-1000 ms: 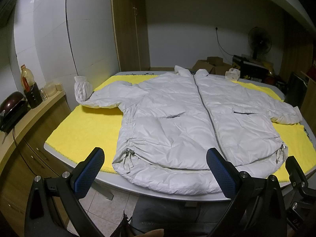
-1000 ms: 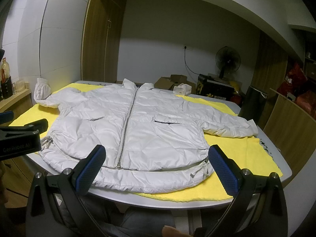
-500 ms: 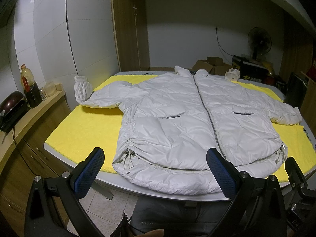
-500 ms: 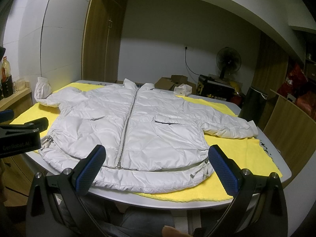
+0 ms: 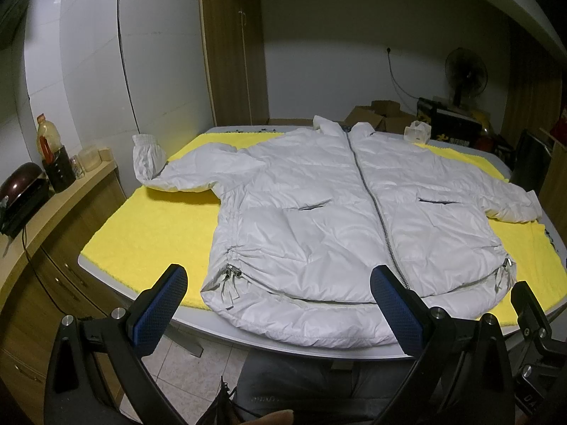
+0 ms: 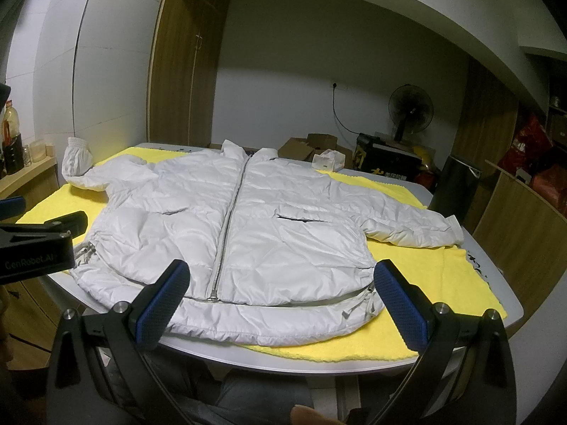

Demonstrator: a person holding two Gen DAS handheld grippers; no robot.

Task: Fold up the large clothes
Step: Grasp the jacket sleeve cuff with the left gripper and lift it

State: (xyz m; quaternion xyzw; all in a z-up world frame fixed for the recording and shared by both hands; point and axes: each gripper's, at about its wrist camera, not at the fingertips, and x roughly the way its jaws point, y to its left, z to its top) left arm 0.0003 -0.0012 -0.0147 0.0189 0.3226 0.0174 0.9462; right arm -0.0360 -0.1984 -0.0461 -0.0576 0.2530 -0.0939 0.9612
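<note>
A white puffer jacket (image 5: pixel 329 219) (image 6: pixel 241 223) lies zipped and flat, front up, on a yellow cloth (image 5: pixel 149 226) (image 6: pixel 446 276) that covers a grey table (image 5: pixel 248 336) (image 6: pixel 510 311). Its collar points away from me and both sleeves are spread outward; the left cuff (image 5: pixel 147 152) sticks up. My left gripper (image 5: pixel 280 310) is open and empty, hanging just short of the hem over the table's near edge. Over the hem's right half, my right gripper (image 6: pixel 281 299) hovers open with nothing in it. The left gripper's body (image 6: pixel 39 244) shows at the right wrist view's left edge.
A wooden counter (image 5: pixel 53 205) with a bottle (image 5: pixel 48 138) and a dark pot (image 5: pixel 21 184) runs along the left. Cardboard boxes (image 5: pixel 375 115), a white tissue box (image 6: pixel 327 161), a standing fan (image 6: pixel 409 109) and a dark bin (image 6: pixel 452 187) stand beyond the table. A person's knees (image 5: pixel 294 382) show below.
</note>
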